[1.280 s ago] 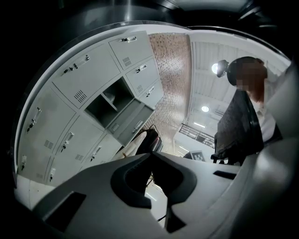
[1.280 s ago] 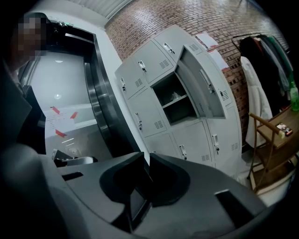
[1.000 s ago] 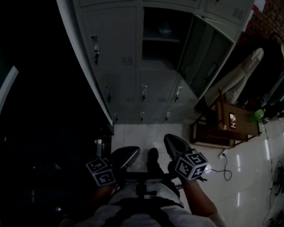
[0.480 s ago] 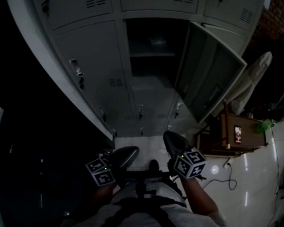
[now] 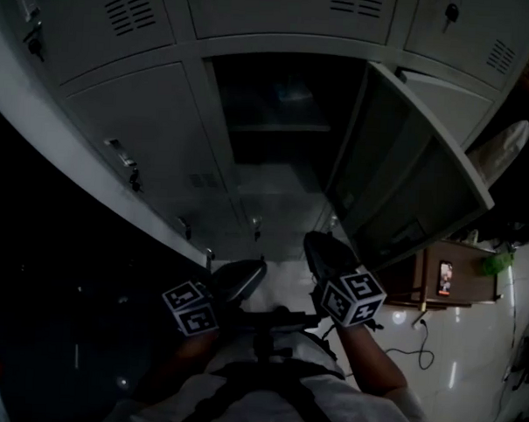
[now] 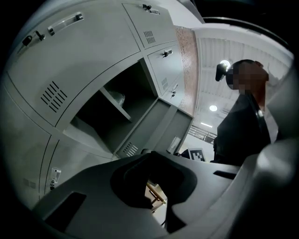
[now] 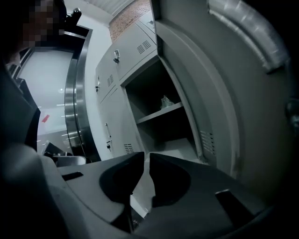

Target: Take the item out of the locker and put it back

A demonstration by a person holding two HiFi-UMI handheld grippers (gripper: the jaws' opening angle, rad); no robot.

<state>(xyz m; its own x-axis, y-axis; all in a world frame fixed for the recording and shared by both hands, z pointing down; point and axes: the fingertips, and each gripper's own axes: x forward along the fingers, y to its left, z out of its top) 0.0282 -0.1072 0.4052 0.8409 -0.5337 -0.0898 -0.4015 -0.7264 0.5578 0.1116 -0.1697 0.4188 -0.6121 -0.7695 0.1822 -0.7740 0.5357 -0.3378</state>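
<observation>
The bank of grey metal lockers (image 5: 145, 131) fills the top of the head view. One open compartment (image 5: 276, 154) sits at upper centre. Its grey door (image 5: 415, 177) is swung out to the right, and the door's lower edge hangs over a small wooden table (image 5: 431, 296) at lower right. Open floor of pale glossy tiles (image 5: 467, 372) lies at the right edge, crossed by a thin white cable (image 5: 421, 344).

Both grippers sit low in the frame, well short of the compartment's mouth. The left gripper (image 5: 244, 279) is below the closed doors, and the right gripper (image 5: 322, 252) is just beside the open door's lower corner.

The task's thing is a small pale crumpled item (image 5: 291, 93). It lies on the compartment's inner shelf (image 5: 281, 126), towards the back. It is dim and too small to tell what it is. The left side of the head view is almost black.

The left gripper view shows the left gripper's (image 6: 150, 152) jaw tips pressed together with nothing between them. It also shows the item (image 6: 119, 98), a ceiling lamp (image 6: 213, 108) and a strip of brick wall (image 6: 189, 60), which the head view lacks.

In the right gripper view the right gripper's (image 7: 145, 153) jaws stand a thin slit apart and are empty. The item (image 7: 166, 101) is on the shelf (image 7: 161, 112). The door (image 7: 219, 93) crowds the right side, and a shiny metal column (image 7: 74, 93) stands at the left.
</observation>
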